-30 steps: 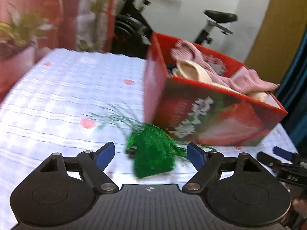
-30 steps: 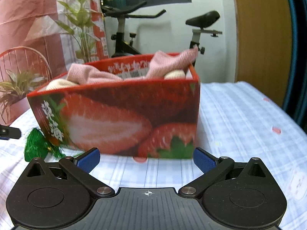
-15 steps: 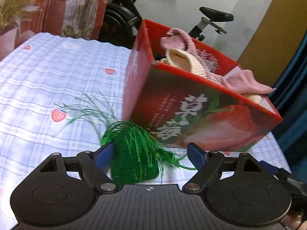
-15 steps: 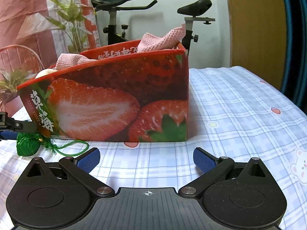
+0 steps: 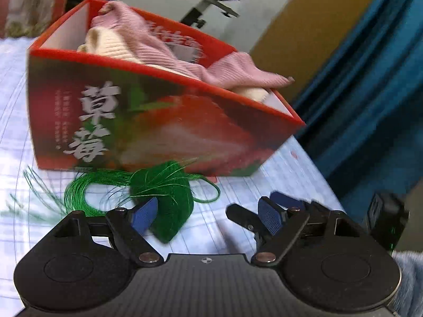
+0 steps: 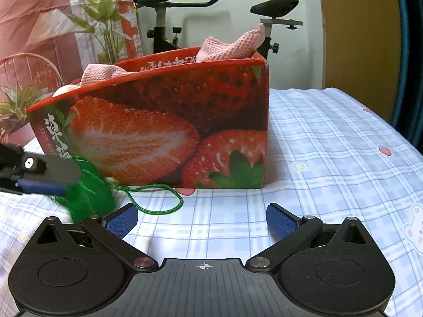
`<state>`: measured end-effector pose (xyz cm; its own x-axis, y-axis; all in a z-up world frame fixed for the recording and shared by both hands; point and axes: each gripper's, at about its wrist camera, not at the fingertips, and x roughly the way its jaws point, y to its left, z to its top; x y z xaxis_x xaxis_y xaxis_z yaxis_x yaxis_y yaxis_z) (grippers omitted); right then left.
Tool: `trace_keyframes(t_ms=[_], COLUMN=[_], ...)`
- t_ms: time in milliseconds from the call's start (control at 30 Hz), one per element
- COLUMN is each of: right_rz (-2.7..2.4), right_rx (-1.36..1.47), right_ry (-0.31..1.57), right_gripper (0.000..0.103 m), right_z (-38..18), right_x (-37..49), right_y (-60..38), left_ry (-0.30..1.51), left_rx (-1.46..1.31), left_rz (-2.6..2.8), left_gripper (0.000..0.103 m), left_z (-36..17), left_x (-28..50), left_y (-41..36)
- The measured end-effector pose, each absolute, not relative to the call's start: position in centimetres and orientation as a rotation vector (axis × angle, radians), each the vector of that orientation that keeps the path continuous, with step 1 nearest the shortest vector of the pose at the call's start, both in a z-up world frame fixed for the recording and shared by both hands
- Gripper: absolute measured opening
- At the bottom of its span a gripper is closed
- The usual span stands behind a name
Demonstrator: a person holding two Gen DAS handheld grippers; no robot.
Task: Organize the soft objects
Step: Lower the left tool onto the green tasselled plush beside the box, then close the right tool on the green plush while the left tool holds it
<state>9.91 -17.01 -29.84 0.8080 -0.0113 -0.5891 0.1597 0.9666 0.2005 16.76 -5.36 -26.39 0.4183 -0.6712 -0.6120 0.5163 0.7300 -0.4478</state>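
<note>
A green tasselled pouch (image 5: pixel 169 208) lies on the checked cloth in front of the strawberry-printed box (image 5: pixel 148 121). My left gripper (image 5: pixel 207 215) is open. The pouch rests against its left pad, with a wide gap to the other pad. Pink knitted cloth (image 5: pixel 164 45) and a cream soft piece (image 5: pixel 111 45) fill the box. In the right wrist view my right gripper (image 6: pixel 202 220) stands open over bare cloth, short of the box (image 6: pixel 169 132). To its left, a finger (image 6: pixel 39 186) of the left gripper reaches over the pouch (image 6: pixel 87 198). The pouch's cord (image 6: pixel 161 208) loops toward the right gripper.
The surface is a blue-and-white checked cloth (image 6: pixel 330 158) with small prints. An exercise bike (image 6: pixel 169 21) and potted plants (image 6: pixel 105 15) stand behind it. A blue curtain (image 5: pixel 370 92) hangs on the right. A fuzzy blue sleeve (image 5: pixel 407 277) shows at the left wrist view's lower right edge.
My left gripper swung round and came down at the pouch, which now sits at its left pad with its tassel trailing left. The right gripper barely moved.
</note>
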Motion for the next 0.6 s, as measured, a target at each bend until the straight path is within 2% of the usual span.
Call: trace_keyframes(t_ms=[133,300,367,533,600], right_rz=[-0.075,0.012,0.058,0.163,0.208], right_rx=[0.252,0.192,0.169,0.080,0.062], right_ry=[0.622,0.627,0.634,0.627,0.632], right_gripper=[0.099,0.090,0.087,0.082,0.078], right_z=[-29.8,-29.4,-28.9,-27.7,-27.6], right_x=[9.9,10.1,10.3,11.3,11.9], right_y=[-17.0,-15.6,-14.8,-12.1,-11.0], left_ry=[0.838,0.802,0.813,0.861,0.879], left_rx=[-0.226,-0.198,-0.188,-0.225,-0.237], left_rz=[-0.695,-0.623,-0.599,-0.587,-0.592], left_gripper=[0.081,0.069,0.069,0.061,0.049], left_z=[-26.1,-25.5,-25.5,-26.6,-26.8], left_x=[16.8,16.9,17.4,18.7,18.9], left_y=[-4.1,-2.6,-2.4,-2.3,-2.3])
